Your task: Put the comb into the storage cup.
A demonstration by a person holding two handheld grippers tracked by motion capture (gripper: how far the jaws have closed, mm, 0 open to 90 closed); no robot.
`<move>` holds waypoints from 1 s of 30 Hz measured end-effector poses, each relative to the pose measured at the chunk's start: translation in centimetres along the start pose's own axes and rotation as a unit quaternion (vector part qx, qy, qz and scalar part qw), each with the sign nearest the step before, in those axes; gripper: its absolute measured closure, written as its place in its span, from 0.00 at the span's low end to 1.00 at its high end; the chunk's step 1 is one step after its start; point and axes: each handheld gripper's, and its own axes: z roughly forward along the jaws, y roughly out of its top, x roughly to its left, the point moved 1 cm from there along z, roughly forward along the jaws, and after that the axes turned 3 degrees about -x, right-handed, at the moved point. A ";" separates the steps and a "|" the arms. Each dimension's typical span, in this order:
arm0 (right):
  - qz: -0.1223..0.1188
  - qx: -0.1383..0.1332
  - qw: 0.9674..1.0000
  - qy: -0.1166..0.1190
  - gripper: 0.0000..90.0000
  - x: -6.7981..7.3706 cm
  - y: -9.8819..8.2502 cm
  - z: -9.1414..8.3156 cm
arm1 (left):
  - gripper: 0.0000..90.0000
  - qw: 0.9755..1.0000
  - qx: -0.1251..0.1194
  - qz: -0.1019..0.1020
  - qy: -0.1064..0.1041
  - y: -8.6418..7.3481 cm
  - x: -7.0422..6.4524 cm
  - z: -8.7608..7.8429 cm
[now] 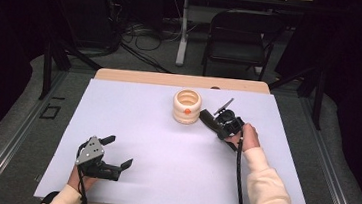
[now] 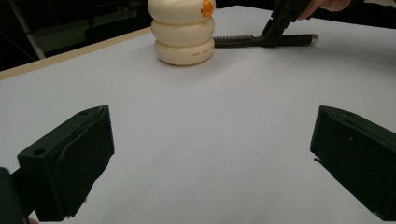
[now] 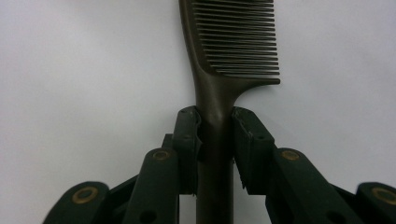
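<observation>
From above, the right tool (image 1: 211,119) grips a dark comb (image 1: 206,116) lying on the white counter (image 1: 131,127), just beside a cream ribbed holder (image 1: 187,107) bearing an orange dot.

The left gripper view shows tiny unreadable print on the holder (image 2: 183,32); the left tool (image 2: 212,163) gapes wide, empty.

In the right gripper view, the pads clamp the comb (image 3: 219,84) at its neck.

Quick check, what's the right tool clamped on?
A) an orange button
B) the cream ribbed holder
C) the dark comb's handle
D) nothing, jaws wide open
C. In the right gripper view the right tool has both pads pressed against the handle of the dark comb, just below its teeth; the cream ribbed holder stands apart on the table.
</observation>
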 end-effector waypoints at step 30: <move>0.040 -0.057 0.997 0.014 0.80 -1.2 -1.4 -2.1 | 0.00 1.000 -0.004 0.002 0.003 0.1 0.1 -0.3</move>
